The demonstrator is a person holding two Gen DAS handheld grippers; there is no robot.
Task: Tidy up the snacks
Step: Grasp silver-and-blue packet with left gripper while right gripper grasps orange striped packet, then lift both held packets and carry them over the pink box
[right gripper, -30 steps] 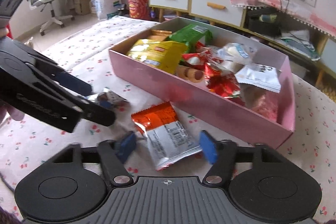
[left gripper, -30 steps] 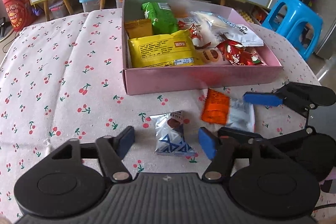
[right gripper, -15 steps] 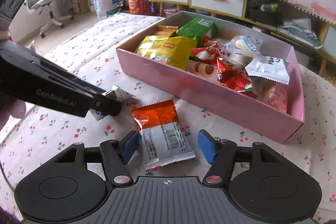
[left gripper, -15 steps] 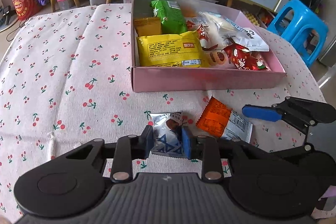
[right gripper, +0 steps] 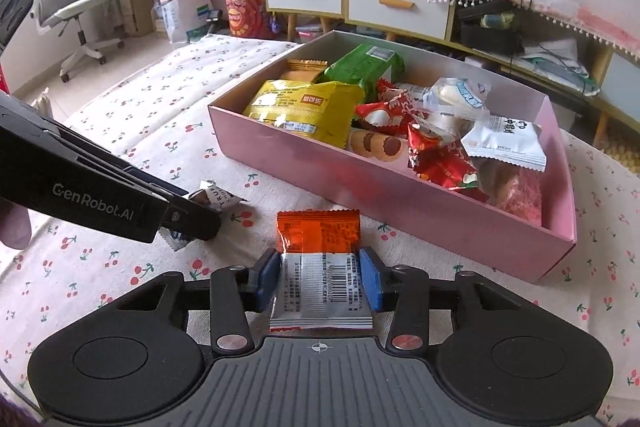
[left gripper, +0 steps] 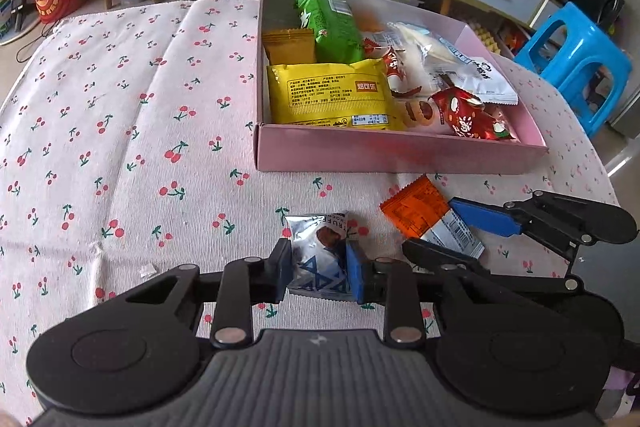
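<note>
Silver truffle chocolate packet (left gripper: 320, 255) lies on the cherry-print desk (left gripper: 120, 147), short of the pink box (left gripper: 400, 157). Left tool (left gripper: 318, 273) angles steeply down, both blue pads pressed against the packet's sides.

Orange-and-white snack packet (right gripper: 320, 267) lies just to the right, also in front of the box. Right tool (right gripper: 319, 277) tilts down over it, jaws closing, pads at the packet's edges and touching them.

Box already holds a yellow bag (left gripper: 332, 95), green bag (left gripper: 328, 27) and red wrappers (left gripper: 468, 115). Blue stool (left gripper: 576, 67) stands beyond the desk.
</note>
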